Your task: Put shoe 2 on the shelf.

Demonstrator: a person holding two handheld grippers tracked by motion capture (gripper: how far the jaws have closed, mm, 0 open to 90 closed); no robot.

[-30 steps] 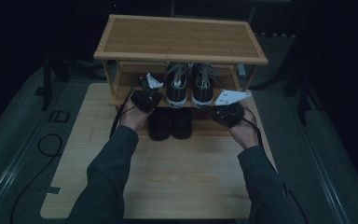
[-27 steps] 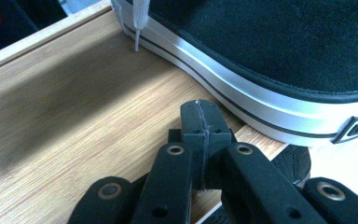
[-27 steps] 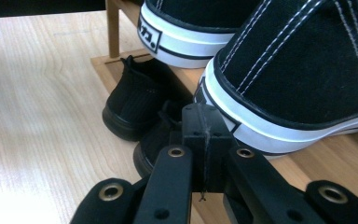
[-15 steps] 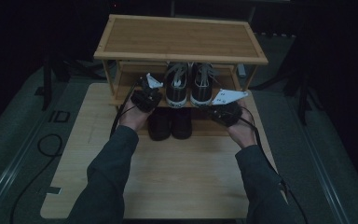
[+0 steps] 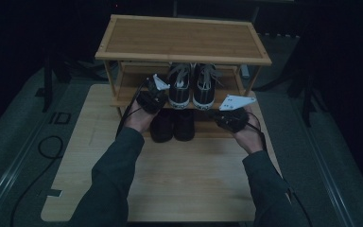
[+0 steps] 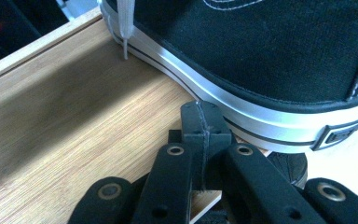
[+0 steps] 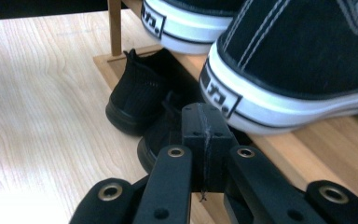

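From above, the left gripper (image 5: 152, 97) is just left of the left sneaker (image 5: 180, 85) on the shoe rack (image 5: 184, 40). The right gripper (image 5: 231, 116) is just right of the right sneaker (image 5: 203, 87). Two black shoes (image 5: 173, 125) sit lower down, between the grippers.

In the left gripper view, the fingers (image 6: 200, 126) are pressed together with nothing between them. The sneaker's white sole (image 6: 242, 105) is right past the tips.

In the right gripper view, the fingers (image 7: 203, 128) are pressed together too, empty. The sneaker heel (image 7: 223, 95) is just past them.
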